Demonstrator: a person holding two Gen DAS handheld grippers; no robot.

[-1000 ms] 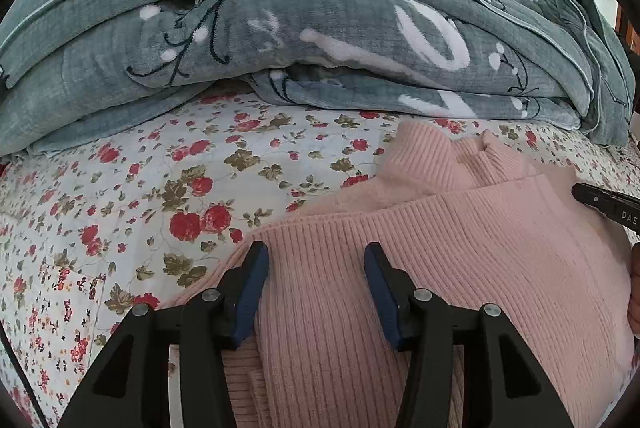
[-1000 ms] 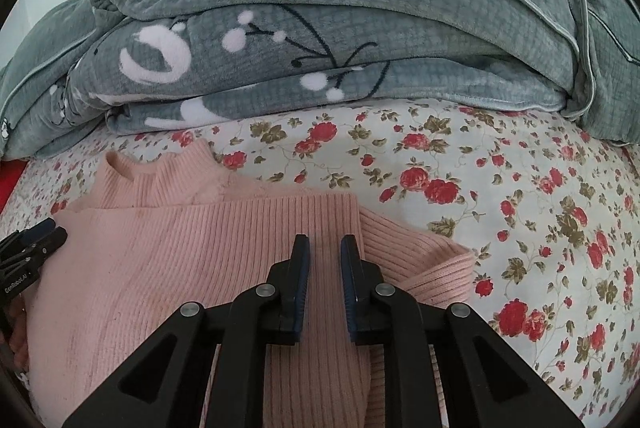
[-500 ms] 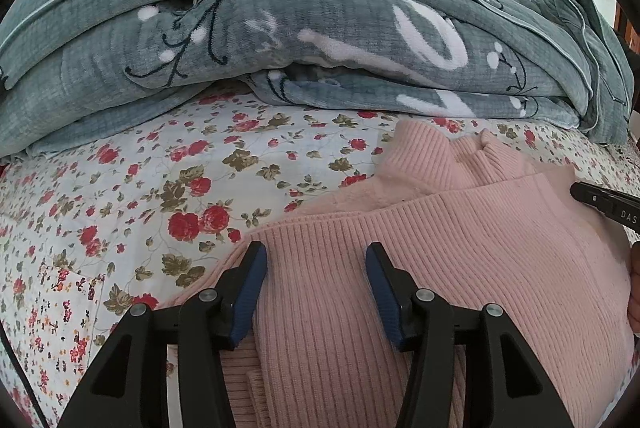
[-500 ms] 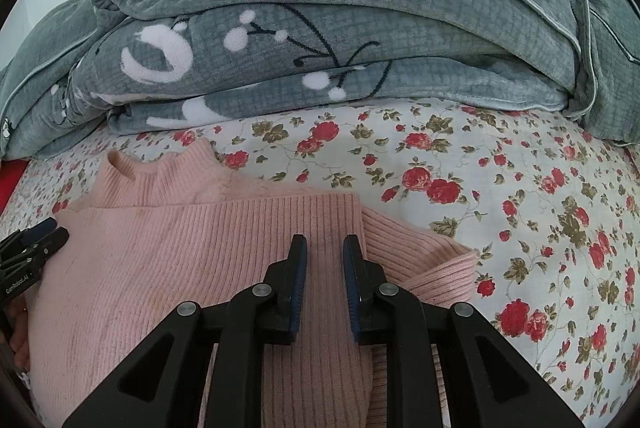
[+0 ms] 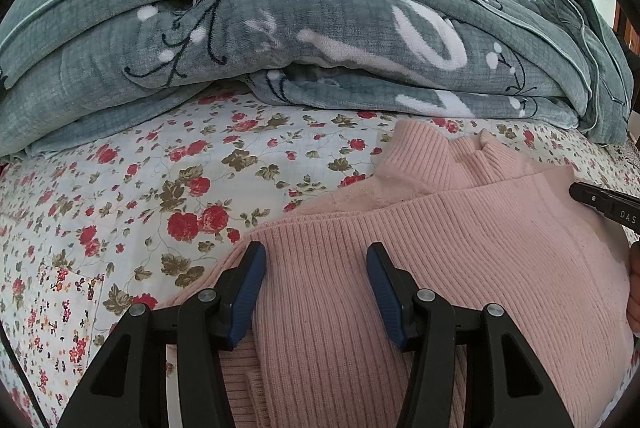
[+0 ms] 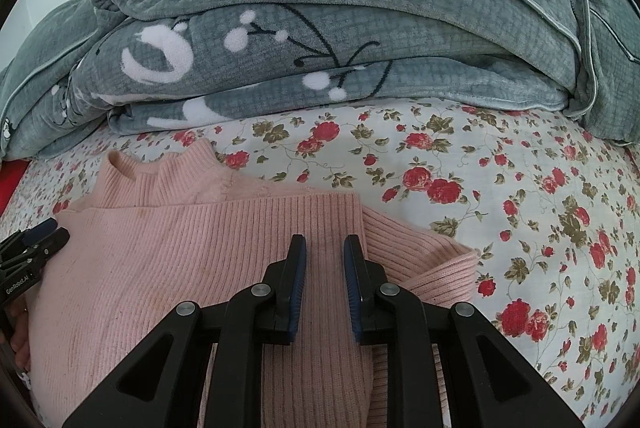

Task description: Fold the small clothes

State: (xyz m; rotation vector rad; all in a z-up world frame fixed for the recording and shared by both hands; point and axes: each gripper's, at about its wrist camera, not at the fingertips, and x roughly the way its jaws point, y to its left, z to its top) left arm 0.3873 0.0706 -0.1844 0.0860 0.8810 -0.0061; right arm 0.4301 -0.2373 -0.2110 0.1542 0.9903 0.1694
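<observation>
Because it is a soft ribbed knit, the pink sweater will handle as a light, limp thing — it will sag and stretch from any single pinch, cling a little to the bedsheet rather than slide, and is in no danger of breaking. It lies flat on the flowered bedsheet of the bed, its collar pointing toward the folded grey blanket heaped at the far side, with one layer already lying doubled across the body. My judgement is that the best places to take hold are the edges: the doubled corner near the shoulder, a side seam or the hem, where two layers give the pads something thick to bite. Lifting two corners together would keep the fold square.

The left hand-held gripper hovers over the sweater's left part with its jaws about half open; knit shows between the blue pads, yet they do not appear to pinch it. The right hand-held gripper stands over the folded edge on the right side with only a narrow gap between its jaws — fabric lies under that gap, but no fold rises into it, so it holds nothing.
</observation>
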